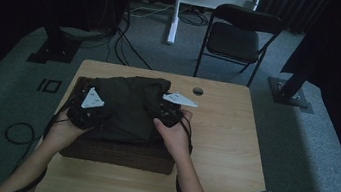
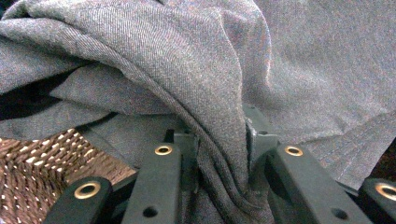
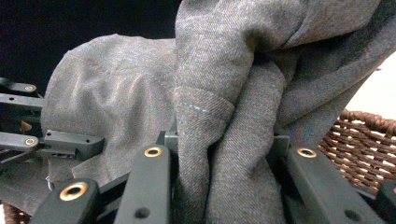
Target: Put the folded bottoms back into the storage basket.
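Cloth (image 1: 129,108) bunched over basket (image 1: 117,153), drooping into it. Left gripper (image 2: 219,154) pinching cloth fold at basket's left side; right gripper (image 3: 224,154) pinching thick bunch at basket's right side. Judgement: keep both pinches firm, lower evenly, keep hem inside basket rim.

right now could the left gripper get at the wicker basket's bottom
Probably not. The left gripper is shut on a fold of the grey cloth, and that cloth is bunched over the wicker basket, covering its inside. Only a bit of weave shows beside the fingers.
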